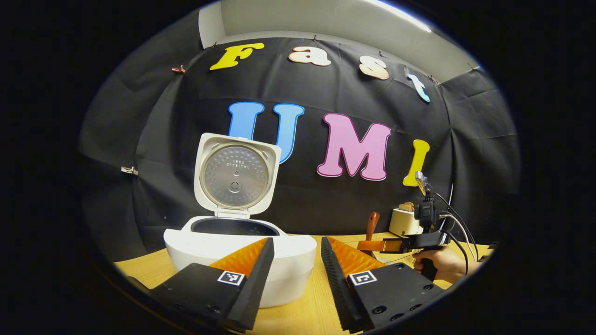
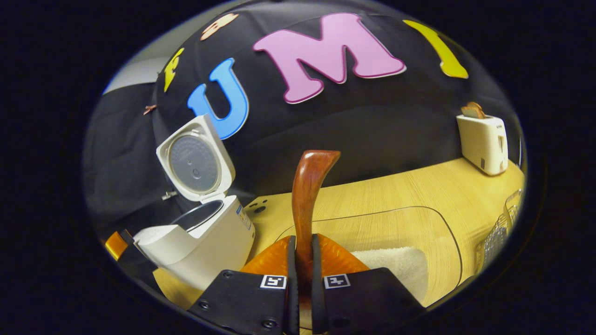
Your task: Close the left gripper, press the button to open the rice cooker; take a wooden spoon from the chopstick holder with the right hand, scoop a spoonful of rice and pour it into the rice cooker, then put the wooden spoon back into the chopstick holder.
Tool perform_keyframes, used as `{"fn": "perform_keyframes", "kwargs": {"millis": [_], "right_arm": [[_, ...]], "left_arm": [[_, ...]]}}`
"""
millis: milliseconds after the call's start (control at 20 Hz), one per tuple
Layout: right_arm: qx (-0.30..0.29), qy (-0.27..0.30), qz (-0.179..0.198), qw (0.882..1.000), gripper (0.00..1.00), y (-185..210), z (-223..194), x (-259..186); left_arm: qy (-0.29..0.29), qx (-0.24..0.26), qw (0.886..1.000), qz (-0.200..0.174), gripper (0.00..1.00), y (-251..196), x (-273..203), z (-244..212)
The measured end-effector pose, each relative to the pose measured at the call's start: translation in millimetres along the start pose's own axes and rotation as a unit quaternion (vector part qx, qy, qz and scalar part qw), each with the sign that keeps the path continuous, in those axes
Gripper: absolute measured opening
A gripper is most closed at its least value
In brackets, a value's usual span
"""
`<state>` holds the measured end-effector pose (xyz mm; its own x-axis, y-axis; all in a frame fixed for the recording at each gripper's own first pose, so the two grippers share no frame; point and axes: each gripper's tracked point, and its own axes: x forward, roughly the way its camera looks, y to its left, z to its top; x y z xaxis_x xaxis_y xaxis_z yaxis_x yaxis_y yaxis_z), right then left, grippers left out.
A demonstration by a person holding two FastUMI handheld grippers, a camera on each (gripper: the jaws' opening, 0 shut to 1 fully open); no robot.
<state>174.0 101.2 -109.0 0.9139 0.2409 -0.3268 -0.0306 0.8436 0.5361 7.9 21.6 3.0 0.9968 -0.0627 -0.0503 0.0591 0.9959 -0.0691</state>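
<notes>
My right gripper (image 2: 303, 260) clamped on wooden spoon (image 2: 308, 186), handle gripped between both fingers, spoon end hidden below. Just beyond, clear tub (image 2: 433, 223) with white rice (image 2: 396, 263). My left gripper (image 1: 293, 274) idle, fingers spread apart, near rice cooker (image 1: 242, 251). Cooker lid (image 1: 235, 174) upright, pot exposed. Toaster (image 2: 484, 139) farthest back. Step likely scooping: I dip low into rice, keep bowl level, carry slowly toward open pot.

My booth: black cloth wall (image 1: 153, 139), pale ceiling (image 1: 326, 18) above, wood-grain desk (image 2: 396, 186), white toaster (image 2: 484, 142) at back.
</notes>
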Motion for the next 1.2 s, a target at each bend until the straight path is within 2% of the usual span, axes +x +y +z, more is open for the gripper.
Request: {"fn": "perform_keyframes", "kwargs": {"millis": [200,650,950,1050,1200], "right_arm": [[0.061,-0.037,-0.011,0.997,0.14,-14.6,22.1,-8.0],[0.089,-0.103,-0.002,0.991,0.14,5.2,93.4,-15.6],[0.149,-0.131,0.039,0.979,0.14,54.4,132.7,-9.6],[0.176,-0.133,0.055,0.974,0.14,75.2,140.0,1.1],[0.184,-0.129,0.082,0.971,0.14,117.9,141.4,23.2]], "left_arm": [[-0.002,0.004,1.0,0.0,0.67,-1.8,-1.7,4.0],[-0.007,0.006,1.0,0.004,0.67,-2.0,-9.0,10.4],[-0.009,0.002,1.0,0.013,0.67,9.5,-18.7,12.7],[-0.01,0.001,1.0,0.019,0.67,16.3,-23.5,15.3],[-0.014,0.004,0.999,0.035,0.67,33.5,-33.6,20.2]]}}
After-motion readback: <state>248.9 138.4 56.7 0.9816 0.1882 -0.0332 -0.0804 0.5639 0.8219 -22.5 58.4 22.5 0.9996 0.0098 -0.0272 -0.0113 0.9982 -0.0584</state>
